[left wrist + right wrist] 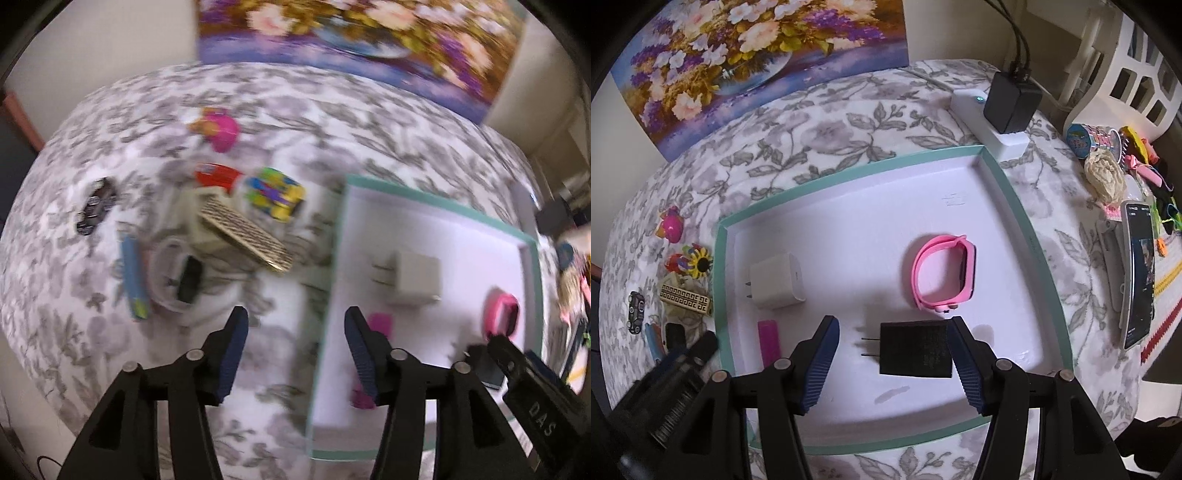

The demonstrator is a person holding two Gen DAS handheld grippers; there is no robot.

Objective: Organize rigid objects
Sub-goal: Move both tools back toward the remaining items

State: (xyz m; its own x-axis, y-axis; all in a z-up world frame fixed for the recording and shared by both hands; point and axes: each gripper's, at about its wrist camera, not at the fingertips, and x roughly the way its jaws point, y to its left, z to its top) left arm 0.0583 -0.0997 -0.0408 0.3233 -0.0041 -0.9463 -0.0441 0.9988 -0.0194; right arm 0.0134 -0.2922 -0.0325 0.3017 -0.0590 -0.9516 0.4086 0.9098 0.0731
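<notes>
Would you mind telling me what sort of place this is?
Probably a room in a home: a floral cloth covers the table, a flower painting leans on the wall, and a phone lies among trinkets.

The only lettering that can be read is "DAS", in pale capitals on the black body of the right gripper (495, 354) where it shows in the left wrist view, low and to the right of the left gripper (295, 354) and running lengthwise along that body. In the right wrist view, the black charger (916, 349) lying between the right gripper's fingers carries a block of fine print on its upper face, too small to make out. Far to the right of that gripper, the phone (1139, 275) has a lit screen with small characters along its top, also unreadable.
</notes>
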